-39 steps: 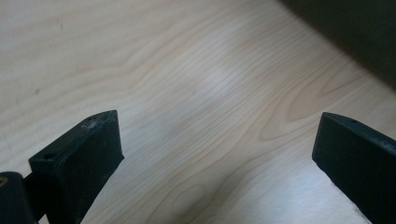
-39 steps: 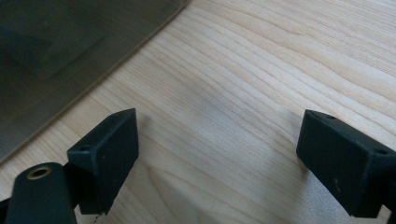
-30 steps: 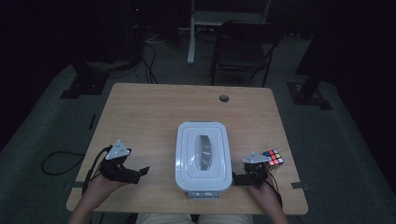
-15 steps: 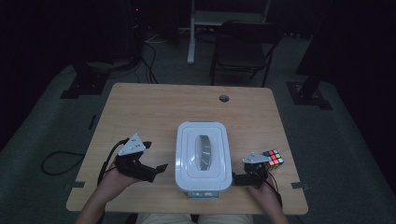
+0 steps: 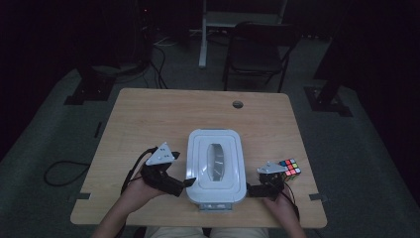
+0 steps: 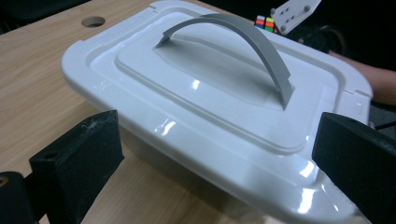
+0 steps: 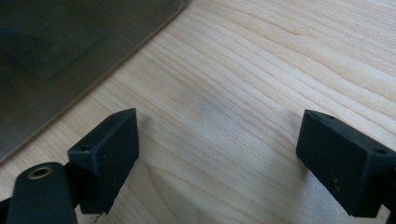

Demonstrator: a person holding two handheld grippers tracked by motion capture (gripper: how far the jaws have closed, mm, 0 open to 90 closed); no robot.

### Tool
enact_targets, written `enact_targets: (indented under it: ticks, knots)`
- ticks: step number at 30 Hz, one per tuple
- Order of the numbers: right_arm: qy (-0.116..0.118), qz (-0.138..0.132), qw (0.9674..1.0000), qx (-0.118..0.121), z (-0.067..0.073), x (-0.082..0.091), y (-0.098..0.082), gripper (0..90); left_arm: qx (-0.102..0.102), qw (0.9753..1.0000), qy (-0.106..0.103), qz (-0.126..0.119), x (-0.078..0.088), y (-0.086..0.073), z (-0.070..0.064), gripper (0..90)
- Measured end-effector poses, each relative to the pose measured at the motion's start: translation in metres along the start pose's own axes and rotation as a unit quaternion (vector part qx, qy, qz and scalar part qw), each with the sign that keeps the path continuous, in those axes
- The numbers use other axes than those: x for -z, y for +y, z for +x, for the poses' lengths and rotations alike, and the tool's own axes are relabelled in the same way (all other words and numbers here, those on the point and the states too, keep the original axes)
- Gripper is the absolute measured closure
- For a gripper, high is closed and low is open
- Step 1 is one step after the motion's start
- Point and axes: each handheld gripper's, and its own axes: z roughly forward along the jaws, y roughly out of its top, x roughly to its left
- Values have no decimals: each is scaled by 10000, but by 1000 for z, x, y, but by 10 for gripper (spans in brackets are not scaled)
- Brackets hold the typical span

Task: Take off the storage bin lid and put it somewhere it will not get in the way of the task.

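Big white box between two tongs

The desk (image 5: 148, 114) holds the white box (image 5: 216, 166) in the middle, its long side running away from the person. The left tongs (image 5: 187, 182) are wide open and touch its near left corner; the right tongs (image 5: 249, 189), open too, wait just beside it.

From above, the person's forearms ran off the bottom edge, and whatever the white box (image 5: 216, 166) held stayed out of sight under its closed lid (image 6: 205, 88). The left hand-held gripper (image 5: 185, 182) sat so near the box's rim that I could not tell whether it touched. In the left gripper view, the box's near corner was cut off below, and the colourful cube (image 6: 265, 22) peeked out half hidden behind the right hand-held gripper's grey plate (image 6: 295, 13).
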Motion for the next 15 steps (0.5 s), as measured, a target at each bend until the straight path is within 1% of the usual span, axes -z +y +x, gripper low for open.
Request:
enact_targets:
  ticks: [1, 3, 6, 8, 9, 10, 11, 13, 15]
  knots:
    - [0, 0, 10000, 0, 0, 0, 0, 130, 8, 10000, -67, 3, -3, 1, -1, 25]
    - [1, 0, 10000, 1, 0, 0, 0, 130, -55, 9999, -113, 28, -8, 4, -4, 25]
    - [2, 2, 10000, 2, 0, 0, 0, 130, -53, 9997, -257, -9, -16, 9, -7, 25]
    - [1, 2, 10000, 2, 0, 0, 0, 130, -116, 9995, -289, 18, -22, 12, -9, 25]
    - [1, 2, 10000, 2, 0, 0, 0, 130, -140, 9993, -344, 41, -26, 13, -10, 25]
    - [1, 2, 10000, 2, 0, 0, 0, 130, -140, 9993, -344, 41, -26, 13, -10, 25]
    - [1, 2, 10000, 1, 0, 0, 0, 130, -128, 9992, -388, 48, -31, 14, -12, 25]
    - [1, 3, 10000, 1, 0, 0, 0, 130, -129, 9988, -465, 43, -35, 15, -14, 25]
    - [0, 3, 10000, 1, 0, 0, 0, 130, -147, 9987, -488, 36, -39, 17, -15, 25]
